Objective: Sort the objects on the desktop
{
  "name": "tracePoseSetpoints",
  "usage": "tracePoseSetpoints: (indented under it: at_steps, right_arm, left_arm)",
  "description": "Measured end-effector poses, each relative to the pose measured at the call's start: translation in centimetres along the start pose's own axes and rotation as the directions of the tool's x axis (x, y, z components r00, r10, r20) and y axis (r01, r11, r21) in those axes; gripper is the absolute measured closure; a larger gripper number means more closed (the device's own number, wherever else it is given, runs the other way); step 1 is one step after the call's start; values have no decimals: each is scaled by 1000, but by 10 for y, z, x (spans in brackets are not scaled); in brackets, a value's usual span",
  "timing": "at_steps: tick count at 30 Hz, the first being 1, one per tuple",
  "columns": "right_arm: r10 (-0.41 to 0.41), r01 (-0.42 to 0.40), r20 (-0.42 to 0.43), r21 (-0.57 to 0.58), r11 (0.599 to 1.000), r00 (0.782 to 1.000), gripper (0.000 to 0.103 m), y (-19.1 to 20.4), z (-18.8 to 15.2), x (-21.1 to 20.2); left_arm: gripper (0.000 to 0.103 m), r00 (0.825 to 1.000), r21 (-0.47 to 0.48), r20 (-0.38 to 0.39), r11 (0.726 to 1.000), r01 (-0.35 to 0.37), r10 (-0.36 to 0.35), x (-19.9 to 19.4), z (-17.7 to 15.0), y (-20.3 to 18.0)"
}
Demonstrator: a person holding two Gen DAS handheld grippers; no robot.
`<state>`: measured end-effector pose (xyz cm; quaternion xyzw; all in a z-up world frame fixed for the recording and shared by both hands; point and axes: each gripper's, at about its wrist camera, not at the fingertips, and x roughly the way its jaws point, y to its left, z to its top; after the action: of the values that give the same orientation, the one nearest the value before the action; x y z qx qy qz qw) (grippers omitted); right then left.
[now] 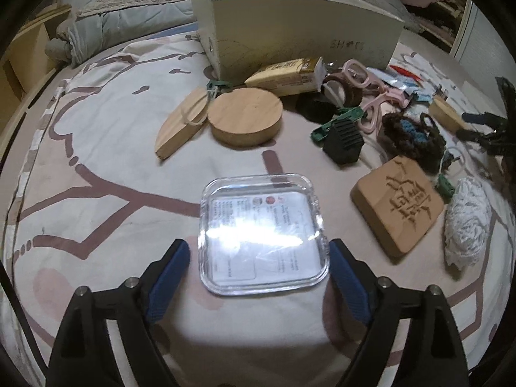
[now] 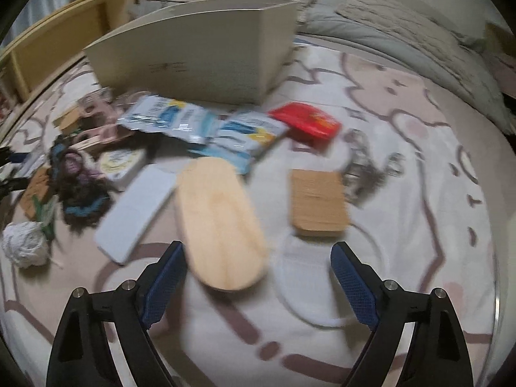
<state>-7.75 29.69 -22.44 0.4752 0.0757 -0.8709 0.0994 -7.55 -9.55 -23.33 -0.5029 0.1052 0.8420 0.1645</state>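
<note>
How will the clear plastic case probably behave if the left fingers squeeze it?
The clear plastic case looks rigid, so it should keep its shape. Its glossy walls may slip on the fingers. Lying flat on soft bedding, it will hardly roll.

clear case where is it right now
In the left wrist view the clear case lies flat on the bedsheet, between the open left gripper fingers, apart from both.

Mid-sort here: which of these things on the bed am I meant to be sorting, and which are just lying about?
To sort:
clear plastic case, between the open left tongs
round wooden disc
carved wooden block
oval wooden board, by the open right tongs
red packet
white box, likely the bin

Lying about:
grey quilt
patterned bedsheet
</note>
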Motion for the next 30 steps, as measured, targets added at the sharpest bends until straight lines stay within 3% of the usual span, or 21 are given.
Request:
tracePoseSetpoints:
  at_steps: [8,14,17,21,30]
  right_arm:
    - [-60,60,-8,13,998,998,12,-14,-3,-1]
    - [-98,100,-22,71,993,995,12,-27,-4,0]
    - [-125,128,-36,109,986,991,12,-35,-3,2]
    - [-135,140,-47,137,981,990,12,-42,-4,2]
    - [-137,139,-25,168,976,990,12,-50,-5,-4]
  left_arm:
    - [8,985,36,-38,985,-168,170,-8,-6,24]
    - [7,969,-71,-54,967,-246,242,-6,-7,55]
    - [6,949,-122,-70,942,-314,307,-4,-6,68]
    - [8,949,-141,-66,939,-314,307,-9,-5,77]
    - [3,964,-64,24,963,-263,265,-26,5,57]
